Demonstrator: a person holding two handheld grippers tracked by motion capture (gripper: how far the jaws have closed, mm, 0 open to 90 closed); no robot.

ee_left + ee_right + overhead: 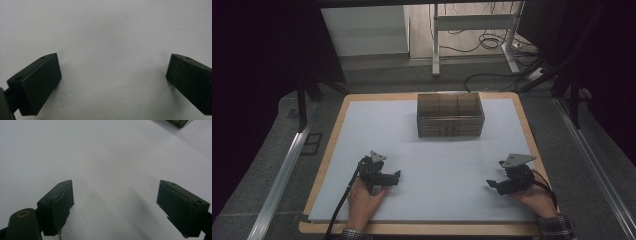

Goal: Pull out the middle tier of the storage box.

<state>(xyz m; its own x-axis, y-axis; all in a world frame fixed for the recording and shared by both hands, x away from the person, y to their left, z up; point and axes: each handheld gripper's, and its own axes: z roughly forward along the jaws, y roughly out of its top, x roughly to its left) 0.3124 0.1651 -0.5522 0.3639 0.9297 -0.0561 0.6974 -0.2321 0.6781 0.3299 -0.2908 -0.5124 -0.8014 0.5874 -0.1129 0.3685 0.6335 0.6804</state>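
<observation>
At the lower left of the high view, the left hand-held gripper (398, 175) rests low over the white tabletop (437, 155), its tips turned toward the middle of the frame. In the left gripper view its jaws stand wide apart with nothing but bare white surface between them.

In the upper centre of the high view sits the brown see-through box (450, 115), divided inside into compartments, well apart from both grippers and squarely between them in line. Whether anything lies in the compartments cannot be told.

At the lower right, the right hand-held gripper (489, 184) points toward the middle as well. The right gripper view shows its jaws spread and empty; a corner of the box (178, 122) peeks in at the upper right edge of that view.

The step in hand looks like the reach for the box. To do it well, I would turn both grippers toward the top of the frame first, keep the jaws spread until each straddles a side wall, and bring them in evenly so the box does not slide or twist.
</observation>
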